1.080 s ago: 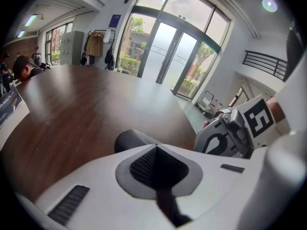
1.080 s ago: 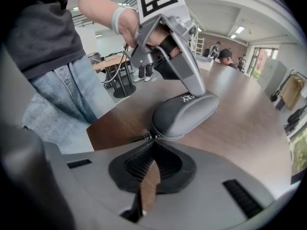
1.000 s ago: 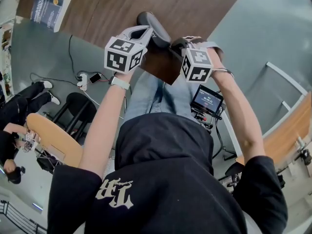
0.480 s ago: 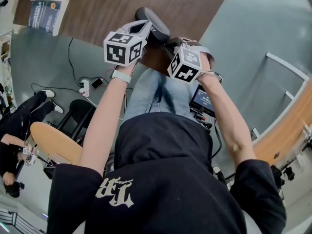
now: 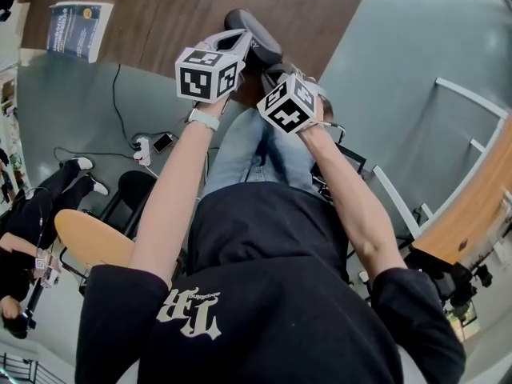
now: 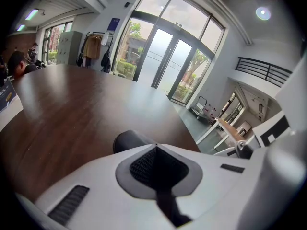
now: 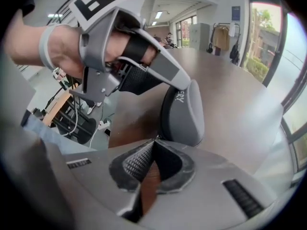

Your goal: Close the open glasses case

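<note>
While left gripper (image 6: 154,147) and right gripper (image 7: 153,143) clench empty, glasses case (image 7: 184,119) — grey — lies shut.

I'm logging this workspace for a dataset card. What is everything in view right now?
Table: one, dark brown wood, across the top of the head view.
Glasses case: one, dark grey, on the table near its edge.
Booklet: one, blue cover, at the table's left corner.
Power strip: one, white, on the grey floor at left.
Stool: one, black, on the floor at left.
Bystander: one, dark clothes, seated far left.
Left gripper: one, pale grey, jaws together, tips against the case.
Right gripper: one, grey, jaws together, tips at the case's near side.
</note>
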The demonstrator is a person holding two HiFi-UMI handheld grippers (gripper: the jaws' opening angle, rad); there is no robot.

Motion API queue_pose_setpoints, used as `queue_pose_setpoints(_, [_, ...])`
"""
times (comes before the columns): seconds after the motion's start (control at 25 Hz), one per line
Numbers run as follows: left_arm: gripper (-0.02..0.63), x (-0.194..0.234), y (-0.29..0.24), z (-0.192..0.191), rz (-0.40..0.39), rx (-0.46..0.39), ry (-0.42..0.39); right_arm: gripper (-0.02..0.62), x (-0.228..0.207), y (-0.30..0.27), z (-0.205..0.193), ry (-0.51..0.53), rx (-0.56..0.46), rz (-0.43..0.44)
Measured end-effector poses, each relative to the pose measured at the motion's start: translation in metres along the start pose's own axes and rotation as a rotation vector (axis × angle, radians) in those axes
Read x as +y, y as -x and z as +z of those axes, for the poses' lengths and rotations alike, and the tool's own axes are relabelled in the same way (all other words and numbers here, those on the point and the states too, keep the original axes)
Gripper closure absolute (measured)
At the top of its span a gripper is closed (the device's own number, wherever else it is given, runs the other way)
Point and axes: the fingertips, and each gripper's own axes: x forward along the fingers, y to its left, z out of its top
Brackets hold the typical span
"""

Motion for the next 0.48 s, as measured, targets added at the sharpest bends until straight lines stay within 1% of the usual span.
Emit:
queue_pose_setpoints(0.12, [0.6, 0.0, 0.0, 0.001, -0.001, -0.007, -0.006, 0.611, 0.001, -0.002, 0.004, -0.058, -0.001, -0.02])
queue_pose_setpoints(0.28, [0.6, 0.0, 0.0, 0.001, -0.012, -0.016, -0.009, 0.607, 0.0, -0.003, 0.004, -0.086, -0.005, -0.038])
queue_pose_setpoints(0.4, [0.6, -0.002, 0.0, 0.003, -0.022, -0.02, -0.021, 0.604, -0.006, 0.005, 0.001, -0.077, -0.004, -0.086])
queue_pose_setpoints(0.48, [0.6, -0.002, 0.001, 0.003, -0.022, -0.004, -0.046, 0.594, -0.012, 0.013, -0.002, -0.061, -0.002, -0.12])
